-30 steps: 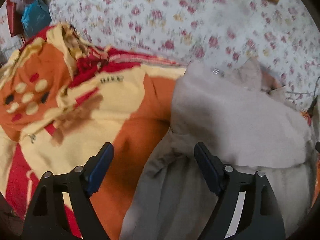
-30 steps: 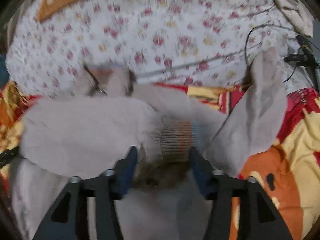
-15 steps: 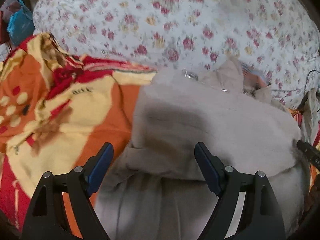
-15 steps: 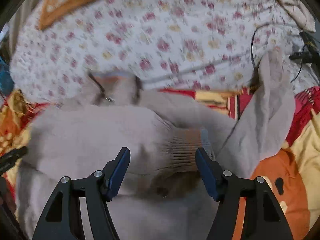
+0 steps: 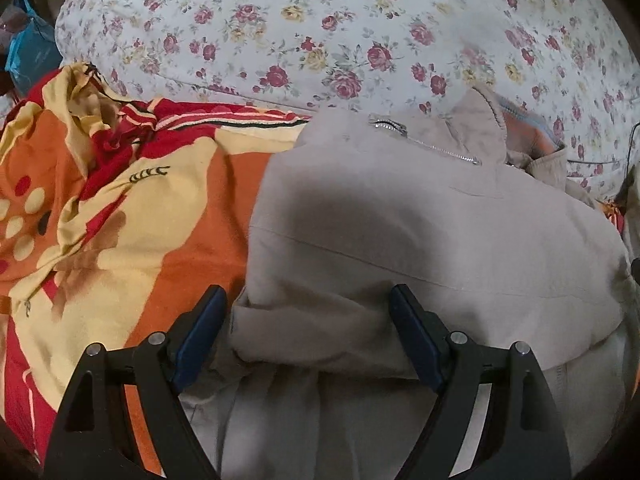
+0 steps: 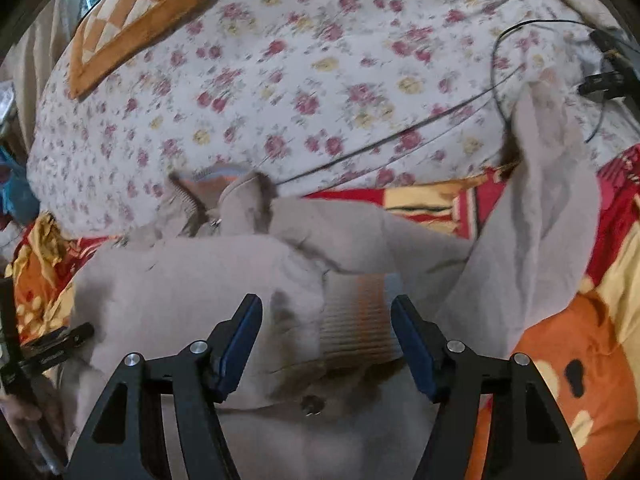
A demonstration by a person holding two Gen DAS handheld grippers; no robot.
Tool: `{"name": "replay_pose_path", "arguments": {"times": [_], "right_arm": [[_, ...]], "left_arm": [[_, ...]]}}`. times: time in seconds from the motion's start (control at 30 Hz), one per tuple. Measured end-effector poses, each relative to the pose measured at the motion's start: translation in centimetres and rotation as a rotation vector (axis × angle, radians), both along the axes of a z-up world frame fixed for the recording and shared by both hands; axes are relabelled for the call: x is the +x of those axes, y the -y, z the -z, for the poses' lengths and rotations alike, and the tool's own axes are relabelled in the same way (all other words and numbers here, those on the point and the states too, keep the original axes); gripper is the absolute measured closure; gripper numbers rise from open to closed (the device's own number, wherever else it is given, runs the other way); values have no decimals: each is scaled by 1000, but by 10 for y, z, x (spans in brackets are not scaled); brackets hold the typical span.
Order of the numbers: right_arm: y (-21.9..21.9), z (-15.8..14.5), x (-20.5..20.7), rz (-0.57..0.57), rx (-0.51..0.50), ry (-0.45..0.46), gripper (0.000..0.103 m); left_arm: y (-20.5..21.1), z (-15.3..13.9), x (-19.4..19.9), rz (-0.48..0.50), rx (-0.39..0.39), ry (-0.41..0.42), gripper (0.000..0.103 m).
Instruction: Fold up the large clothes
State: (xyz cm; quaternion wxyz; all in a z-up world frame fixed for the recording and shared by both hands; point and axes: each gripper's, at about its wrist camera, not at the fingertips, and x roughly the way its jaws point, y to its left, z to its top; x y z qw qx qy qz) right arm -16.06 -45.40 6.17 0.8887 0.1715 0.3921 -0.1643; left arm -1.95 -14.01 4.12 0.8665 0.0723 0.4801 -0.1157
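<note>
Spread on the bed's orange blanket, the jacket wants its fold pressed flat by both gaping tongs.

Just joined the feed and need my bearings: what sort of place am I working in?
Most likely a bedroom, working on a bed: a floral quilt, an orange-and-yellow blanket under the beige jacket, and a checkered cushion behind.

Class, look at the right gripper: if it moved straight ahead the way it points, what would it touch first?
Probably the ribbed cuff of the beige jacket, lying between the open right gripper fingers; depth is unclear.
</note>
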Motion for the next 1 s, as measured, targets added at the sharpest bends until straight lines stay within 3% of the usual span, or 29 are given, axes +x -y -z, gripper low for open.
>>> {"name": "replay_pose_path", "arguments": {"times": [0.13,0.2,0.53,0.63,0.67,0.83,1.0], "right_arm": [[-15,21,14,-30,-97,-139,35],[-21,24,15,-35,-136,-153,35],[-6,3,-1,30,-79,-58,34],[21,-13,-19,134,-59,-37,32],[35,-19,-26,177,-41,-35,26],[125,-45,-51,417,-37,6,21],[191,-44,-15,423,-77,-46,21]], "left_arm": [[0,-1,-2,1,5,7,20],[0,-2,-2,1,5,8,20],[0,-11,-8,22,-32,37,20],[0,-9,-5,19,-36,20,20],[-1,-9,-4,16,-41,14,20],[-8,-13,0,-2,-83,7,20],[-7,-8,4,-9,-82,-8,20]]}}
